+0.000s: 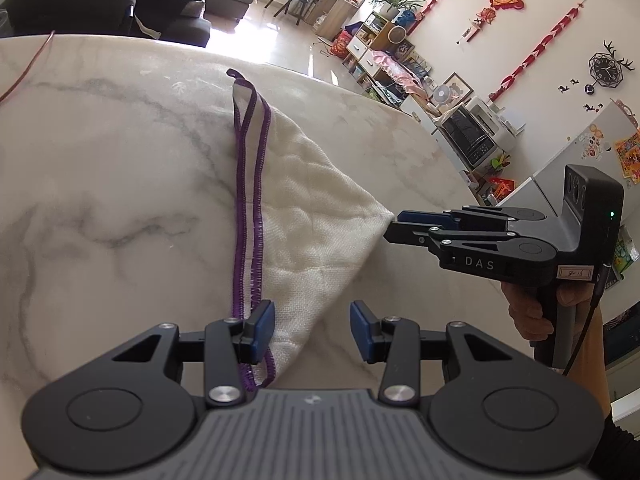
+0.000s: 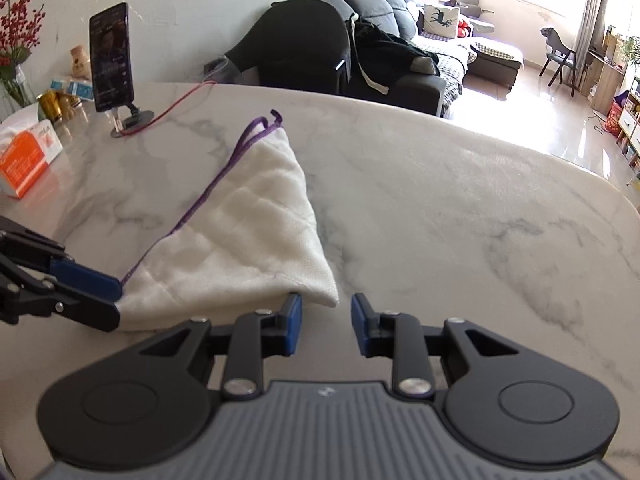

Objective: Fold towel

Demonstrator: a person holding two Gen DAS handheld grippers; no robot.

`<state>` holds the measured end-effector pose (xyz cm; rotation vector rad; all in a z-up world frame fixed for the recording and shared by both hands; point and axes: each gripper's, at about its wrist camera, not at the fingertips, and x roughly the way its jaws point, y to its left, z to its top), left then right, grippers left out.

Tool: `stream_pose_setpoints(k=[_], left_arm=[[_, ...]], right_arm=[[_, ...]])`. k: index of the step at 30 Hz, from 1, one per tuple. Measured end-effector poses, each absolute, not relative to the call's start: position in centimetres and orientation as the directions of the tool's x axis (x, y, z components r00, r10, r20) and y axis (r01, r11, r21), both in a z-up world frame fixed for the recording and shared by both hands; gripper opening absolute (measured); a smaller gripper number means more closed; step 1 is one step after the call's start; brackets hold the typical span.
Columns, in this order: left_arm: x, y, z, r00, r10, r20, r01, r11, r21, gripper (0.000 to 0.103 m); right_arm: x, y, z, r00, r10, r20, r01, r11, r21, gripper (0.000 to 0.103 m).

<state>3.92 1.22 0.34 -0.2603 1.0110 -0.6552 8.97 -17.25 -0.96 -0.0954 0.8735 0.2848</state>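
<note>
A white towel (image 1: 308,204) with purple stitched edges lies folded on the marble table (image 1: 100,184); it also shows in the right wrist view (image 2: 240,236). My left gripper (image 1: 312,330) is open, its fingers either side of the towel's near corner. My right gripper (image 2: 326,326) is open and empty just off the towel's other near corner; in the left wrist view it (image 1: 394,226) points at the towel's right tip. The left gripper's fingertips (image 2: 100,280) show at the towel's left corner in the right wrist view.
A phone on a stand (image 2: 112,60) with a red cable, an orange box (image 2: 24,156), cans and a flower vase stand at the table's far left. A dark sofa (image 2: 360,40) is beyond the table. Shelves and appliances (image 1: 468,132) line the wall.
</note>
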Motion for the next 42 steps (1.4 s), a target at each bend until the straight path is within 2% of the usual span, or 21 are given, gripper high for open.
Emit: stream_pose_setpoints(k=[12, 17, 19, 31, 42], left_arm=[[3.9, 1.1, 0.3, 0.363, -0.615, -0.7, 0.389, 0.783, -0.486, 0.043], [3.8, 1.2, 0.2, 0.362, -0.616, -0.7, 0.393, 0.782, -0.484, 0.043], [3.8, 1.2, 0.2, 0.361, -0.617, -0.699, 0.392, 0.78, -0.487, 0.043], [3.5, 1.0, 0.4, 0.326, -0.635, -0.701, 0.399, 0.764, -0.507, 0.043], [2.5, -1.2, 0.8, 0.319, -0.603, -0.731, 0.449, 0.776, -0.444, 0.043]], right_arm=[[9.3, -16.5, -1.6, 0.63, 0.21, -0.748, -0.27, 0.962, 0.043, 0.029], [9.6, -17.0, -1.6, 0.635, 0.189, -0.749, -0.255, 0.967, 0.028, 0.005], [9.5, -17.3, -1.5, 0.634, 0.19, -0.75, -0.252, 0.967, 0.033, 0.004], [7.7, -18.9, -0.5, 0.646, 0.21, -0.734, -0.238, 0.969, 0.068, 0.003], [6.1, -20.4, -0.3, 0.642, 0.183, -0.745, -0.208, 0.976, 0.061, 0.003]])
